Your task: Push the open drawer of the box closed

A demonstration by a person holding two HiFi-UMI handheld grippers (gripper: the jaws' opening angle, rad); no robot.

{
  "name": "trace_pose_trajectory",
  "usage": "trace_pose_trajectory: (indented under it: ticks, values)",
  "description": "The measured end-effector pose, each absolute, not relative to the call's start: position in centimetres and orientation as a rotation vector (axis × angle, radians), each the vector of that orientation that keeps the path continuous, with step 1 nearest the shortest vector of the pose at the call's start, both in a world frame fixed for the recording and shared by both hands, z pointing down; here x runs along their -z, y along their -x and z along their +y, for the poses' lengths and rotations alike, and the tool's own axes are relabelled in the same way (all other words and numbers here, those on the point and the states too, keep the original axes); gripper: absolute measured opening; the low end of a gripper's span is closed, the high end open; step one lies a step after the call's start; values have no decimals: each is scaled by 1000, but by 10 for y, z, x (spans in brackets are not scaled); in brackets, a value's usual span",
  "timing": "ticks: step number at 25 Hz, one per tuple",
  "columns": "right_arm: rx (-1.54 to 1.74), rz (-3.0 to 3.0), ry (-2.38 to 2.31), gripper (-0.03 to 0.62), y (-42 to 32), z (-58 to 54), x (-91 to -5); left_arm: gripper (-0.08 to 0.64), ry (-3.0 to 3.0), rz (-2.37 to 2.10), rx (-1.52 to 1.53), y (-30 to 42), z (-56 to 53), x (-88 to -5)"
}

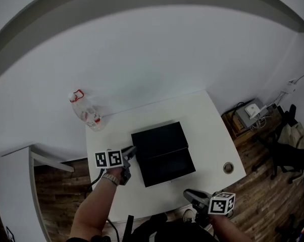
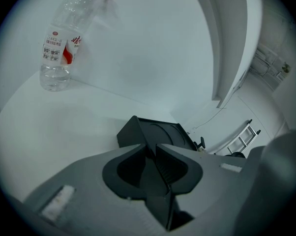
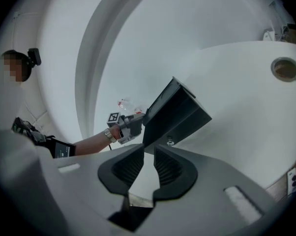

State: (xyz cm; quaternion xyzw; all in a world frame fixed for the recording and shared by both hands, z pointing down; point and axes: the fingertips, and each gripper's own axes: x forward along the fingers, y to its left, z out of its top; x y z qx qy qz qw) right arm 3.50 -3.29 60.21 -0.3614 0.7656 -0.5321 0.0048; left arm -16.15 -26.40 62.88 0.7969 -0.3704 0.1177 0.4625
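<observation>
Status: task not yet carried out. The black box (image 1: 159,139) sits near the middle of the white table (image 1: 202,116), and its drawer (image 1: 168,168) stands out from the body on the side facing the person, clearly open. In the right gripper view the drawer front with its small knob faces the camera, nothing touching it.

Left gripper (image 1: 132,150): positioned at the box's left side, by the rear section rather than the drawer. Its own view shows a corner of the box just beyond the jaw tips; contact cannot be confirmed. Jaws drawn together to a thin slit, nothing between them.

Right gripper (image 1: 187,192): over the table's near edge, in front of the drawer and a little to its right, apart from it. Jaws likewise narrowed to a slit, holding nothing; only bare table shows through the gap.

Other items: a clear plastic bottle (image 1: 86,111) at the far left corner of the table and a round cable hole (image 1: 228,168) to the right, both well clear of the box.

Assessment: all of the work remains. A gripper must meet the drawer front and press it back into the box. The right gripper looks the better placed; the left may serve to steady the box against sliding
</observation>
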Motion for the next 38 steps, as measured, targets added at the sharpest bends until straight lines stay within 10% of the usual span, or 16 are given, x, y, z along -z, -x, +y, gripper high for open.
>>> trace_pose_trajectory:
  ticks: [38]
  values:
    - [1950,2446,1245,71,13,-82,-679,78,-1986,-794,-238,154,-260,-630]
